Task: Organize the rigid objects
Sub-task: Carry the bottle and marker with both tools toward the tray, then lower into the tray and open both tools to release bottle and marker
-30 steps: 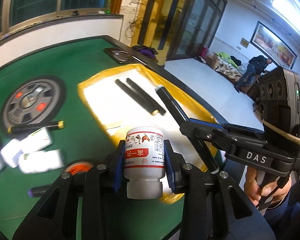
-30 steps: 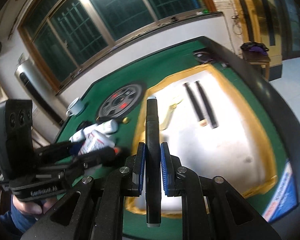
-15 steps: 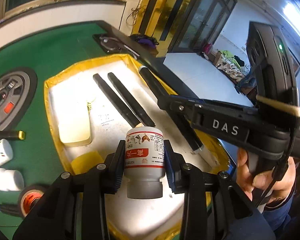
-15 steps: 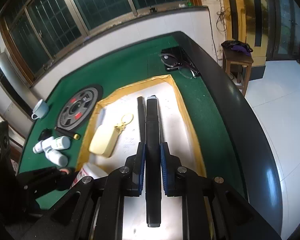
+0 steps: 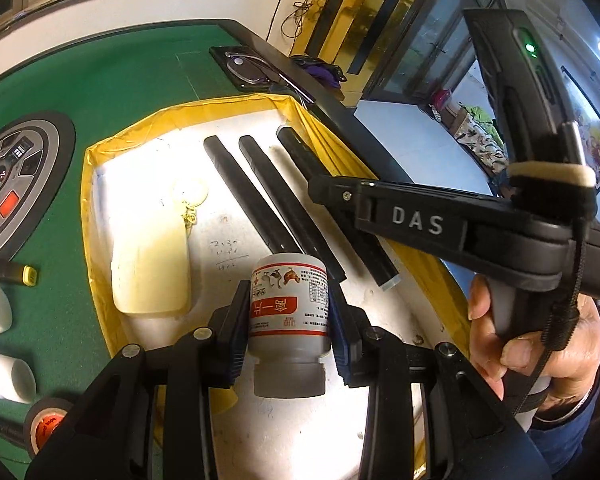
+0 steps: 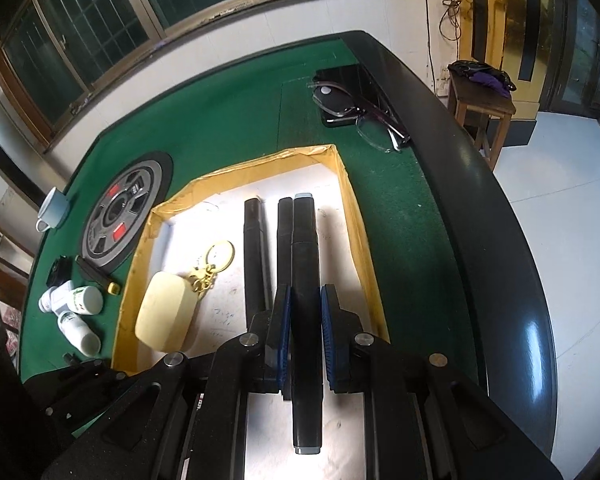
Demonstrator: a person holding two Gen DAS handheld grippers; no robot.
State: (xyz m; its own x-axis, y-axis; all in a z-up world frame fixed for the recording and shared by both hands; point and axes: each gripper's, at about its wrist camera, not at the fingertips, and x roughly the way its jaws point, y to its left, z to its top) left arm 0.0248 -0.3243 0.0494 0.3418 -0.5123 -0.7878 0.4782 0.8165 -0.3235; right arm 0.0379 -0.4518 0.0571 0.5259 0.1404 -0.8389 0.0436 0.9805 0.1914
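Now the green surface (image 6: 228,120) carries a shallow tray (image 6: 350,184) with yellow walls and a white floor. Inside the tray lie two black markers (image 6: 254,256) side by side, and a pale soap-like block (image 6: 166,316) with a gold key ring (image 6: 220,254) just beside it. Over the tray, the left gripper (image 5: 288,316) is closed on a white bottle (image 5: 288,300) with a red label, its cap pointing toward the camera. The right gripper (image 6: 305,336) is clamped on a third black marker (image 6: 306,320), which lies along the other two, near the tray's right wall. Small white bottles (image 6: 80,300) lie on the surface left of the tray.
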